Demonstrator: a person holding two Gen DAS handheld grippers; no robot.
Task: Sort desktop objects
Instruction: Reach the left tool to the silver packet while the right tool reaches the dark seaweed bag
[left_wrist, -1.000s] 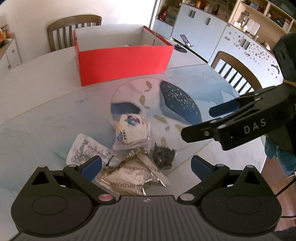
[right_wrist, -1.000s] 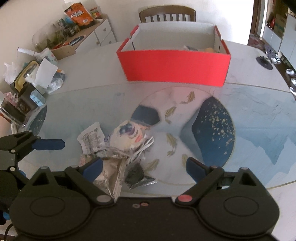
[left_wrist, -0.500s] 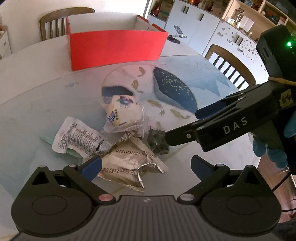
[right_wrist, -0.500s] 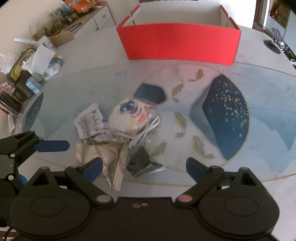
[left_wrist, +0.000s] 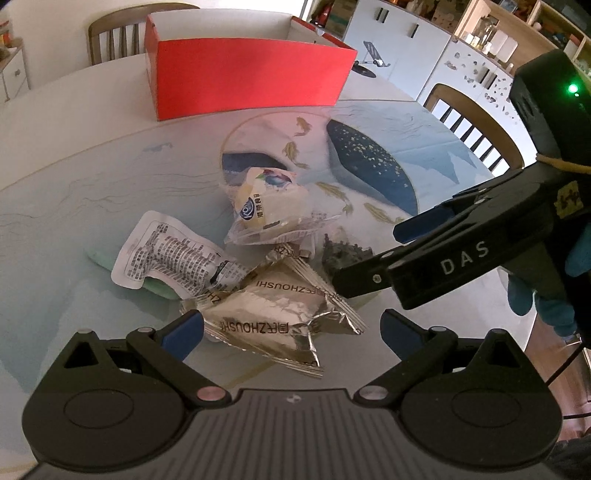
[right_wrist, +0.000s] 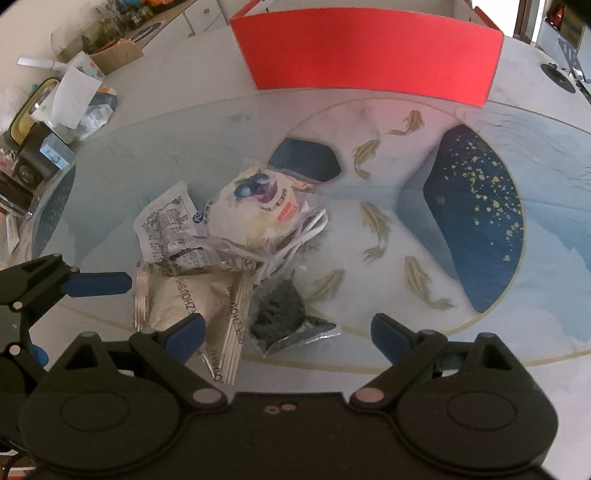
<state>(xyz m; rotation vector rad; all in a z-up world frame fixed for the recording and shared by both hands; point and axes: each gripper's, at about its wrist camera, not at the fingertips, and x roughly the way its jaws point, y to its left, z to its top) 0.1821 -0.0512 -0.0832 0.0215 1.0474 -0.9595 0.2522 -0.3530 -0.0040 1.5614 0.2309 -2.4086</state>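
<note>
Left wrist view: left gripper (left_wrist: 291, 330) low over the wrapper heap, fingers (left_wrist: 183, 332) spread wide, nothing between them but the near end of the foil pack (left_wrist: 269, 314). Spread likely set to straddle that pack, which lies nearest and on top, hence easiest to lift first. Right gripper (left_wrist: 364, 275) entering from the right, tips just beside the dark packet (left_wrist: 340, 254); contact cannot be told.

Right wrist view: right gripper (right_wrist: 286, 328) also spread, empty, dark packet (right_wrist: 279, 314) between the tips and close to the left one. Foil pack (right_wrist: 195, 295) overlaps its edge; printed sachet (right_wrist: 166, 225) and blueberry bag (right_wrist: 258, 210) stacked behind, touching. Left gripper (right_wrist: 99, 284) seen at far left, beside the foil pack.

Red box (right_wrist: 369, 55) open-topped at the far side of the counter (right_wrist: 535, 258), well apart from the heap; presumably the sorting bin, kept clear of the working area. Nothing lifted yet. Risk: overlapping wrappers dragging together when one is pulled.
</note>
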